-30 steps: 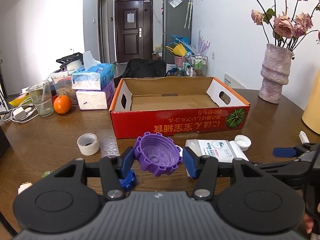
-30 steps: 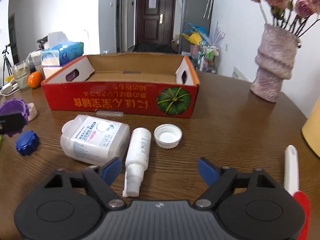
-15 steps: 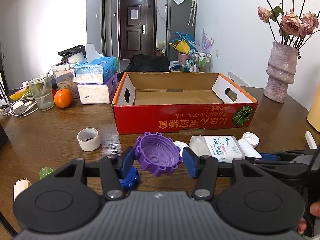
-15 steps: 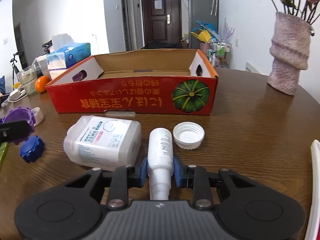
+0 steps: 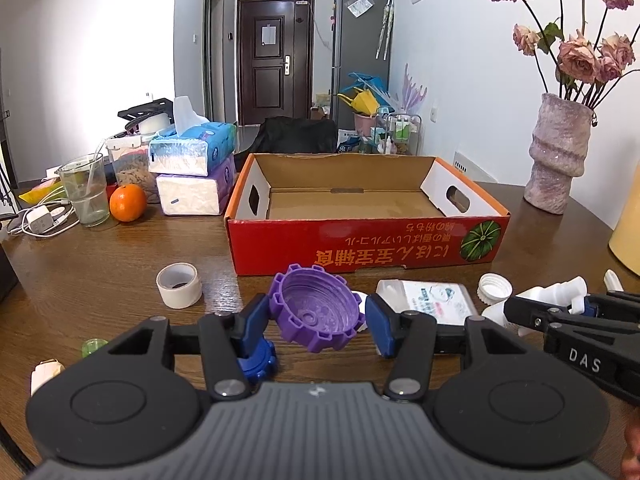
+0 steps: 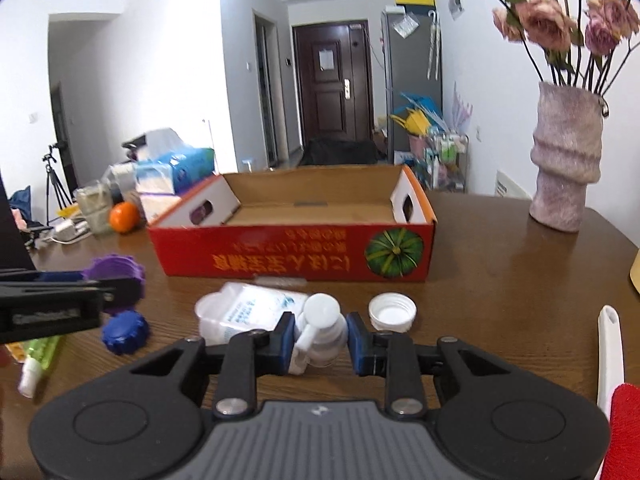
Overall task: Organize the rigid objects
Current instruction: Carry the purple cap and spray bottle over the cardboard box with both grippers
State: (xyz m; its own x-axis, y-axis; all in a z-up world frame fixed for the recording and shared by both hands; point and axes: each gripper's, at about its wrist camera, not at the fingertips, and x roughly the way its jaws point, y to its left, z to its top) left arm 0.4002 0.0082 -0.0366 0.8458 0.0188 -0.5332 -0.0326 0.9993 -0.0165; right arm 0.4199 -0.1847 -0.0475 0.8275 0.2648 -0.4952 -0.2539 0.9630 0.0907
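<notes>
table (image 5: 100,264) dark wood, cluttered | left fingers (image 5: 256,320) pinch purple cap (image 5: 316,312) | right fingers (image 6: 283,334) pinch spray bottle (image 6: 322,330)

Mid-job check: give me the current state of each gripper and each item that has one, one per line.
Left gripper: shut on the purple lid, held tilted above the table.
Right gripper: shut on the white spray bottle, lifted off the table.
Red cardboard box: open-topped, nothing visible inside.
Flat white bottle: lying on its side, uncapped.
White cap: loose, open side up.
Blue lid: on the table, untouched.
Tape roll: standing on end.
</notes>
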